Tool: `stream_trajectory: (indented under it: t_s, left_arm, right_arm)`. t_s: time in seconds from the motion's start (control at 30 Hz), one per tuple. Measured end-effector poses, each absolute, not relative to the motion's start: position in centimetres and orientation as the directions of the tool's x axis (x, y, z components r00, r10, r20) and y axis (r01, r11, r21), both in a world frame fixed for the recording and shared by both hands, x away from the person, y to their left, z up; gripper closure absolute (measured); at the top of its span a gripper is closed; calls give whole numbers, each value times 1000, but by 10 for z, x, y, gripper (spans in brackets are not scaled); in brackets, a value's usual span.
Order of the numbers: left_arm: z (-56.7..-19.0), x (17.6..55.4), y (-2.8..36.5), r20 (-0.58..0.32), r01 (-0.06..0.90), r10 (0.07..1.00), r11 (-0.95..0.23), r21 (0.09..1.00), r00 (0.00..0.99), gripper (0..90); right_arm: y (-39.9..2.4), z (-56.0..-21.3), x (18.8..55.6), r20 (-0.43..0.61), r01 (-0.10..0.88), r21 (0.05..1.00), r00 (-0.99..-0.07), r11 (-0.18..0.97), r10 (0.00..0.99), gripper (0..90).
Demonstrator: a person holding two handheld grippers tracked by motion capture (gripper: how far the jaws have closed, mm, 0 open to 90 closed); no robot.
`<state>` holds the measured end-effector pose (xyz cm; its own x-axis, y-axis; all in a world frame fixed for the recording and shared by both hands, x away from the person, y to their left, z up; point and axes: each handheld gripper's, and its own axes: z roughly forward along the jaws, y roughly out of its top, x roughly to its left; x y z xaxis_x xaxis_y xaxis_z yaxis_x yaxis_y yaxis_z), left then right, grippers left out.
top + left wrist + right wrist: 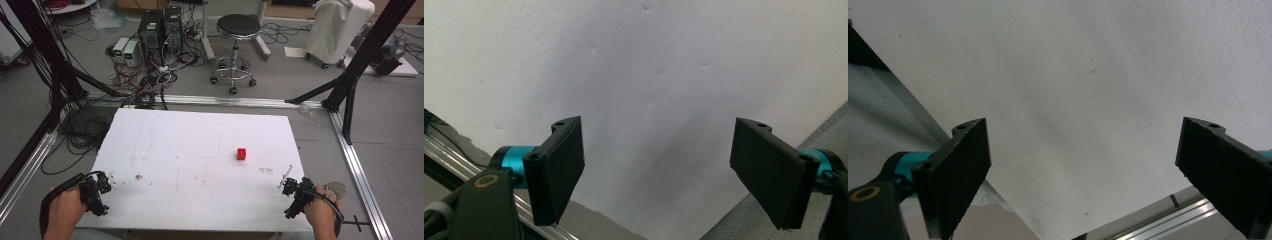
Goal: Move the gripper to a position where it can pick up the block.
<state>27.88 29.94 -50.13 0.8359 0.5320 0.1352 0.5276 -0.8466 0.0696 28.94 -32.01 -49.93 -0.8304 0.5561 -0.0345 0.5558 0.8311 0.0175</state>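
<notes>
My left gripper (656, 172) has flat black fingers (556, 170) on teal barrels, each with small screw holes on top and a brass-ringed hole on the black body. My right gripper (1083, 177) matches: rough black pads, teal barrel. Black cables trail from both.

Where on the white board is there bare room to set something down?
Nearly all of the white board is bare: the whole left half, the far strip along its back edge, and the near middle between the left tool and right tool. Only the red block, right of centre, takes up space.
</notes>
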Motion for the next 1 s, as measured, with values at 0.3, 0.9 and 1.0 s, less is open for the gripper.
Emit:
stream_trajectory:
  t_s: [0.3,0.9,1.0]
  left_arm:
    - [-500,279,298,135,524,528,-849,72,838,220]
    - [-500,278,297,135,522,528,-849,78,839,220]
    - [-500,278,296,137,518,525,-851,82,840,220]
  right_arm:
    - [-318,-500,289,-30,553,20,-832,833,554,68]
    - [-318,-503,288,-23,536,27,-844,844,536,68]
    - [-319,-502,289,-25,529,34,-847,848,530,68]
